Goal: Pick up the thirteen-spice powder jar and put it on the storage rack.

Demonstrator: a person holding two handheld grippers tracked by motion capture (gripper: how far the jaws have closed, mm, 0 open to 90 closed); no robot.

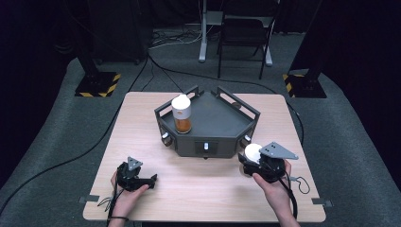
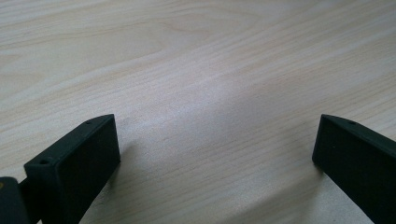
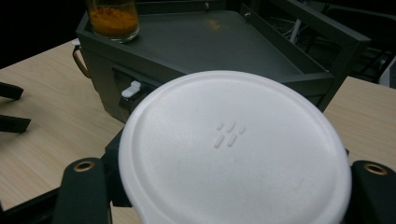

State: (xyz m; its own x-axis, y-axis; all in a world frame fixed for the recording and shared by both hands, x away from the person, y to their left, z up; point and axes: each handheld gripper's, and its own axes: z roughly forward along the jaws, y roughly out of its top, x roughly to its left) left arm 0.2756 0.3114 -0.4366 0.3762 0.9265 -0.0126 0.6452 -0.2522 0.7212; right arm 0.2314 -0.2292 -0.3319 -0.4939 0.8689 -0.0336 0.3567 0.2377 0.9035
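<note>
Two grippers: the right gripper (image 1: 252,160), jaws clamped on a white-lidded jar (image 1: 252,152) near the table's (image 1: 198,189) right front, sits nearer the tray (image 1: 222,127); left gripper (image 1: 150,181) rests wide open.

Light wood table (image 1: 198,179) w/ dark grey tray stand (image 1: 215,125), apparently mid-back.
</note>
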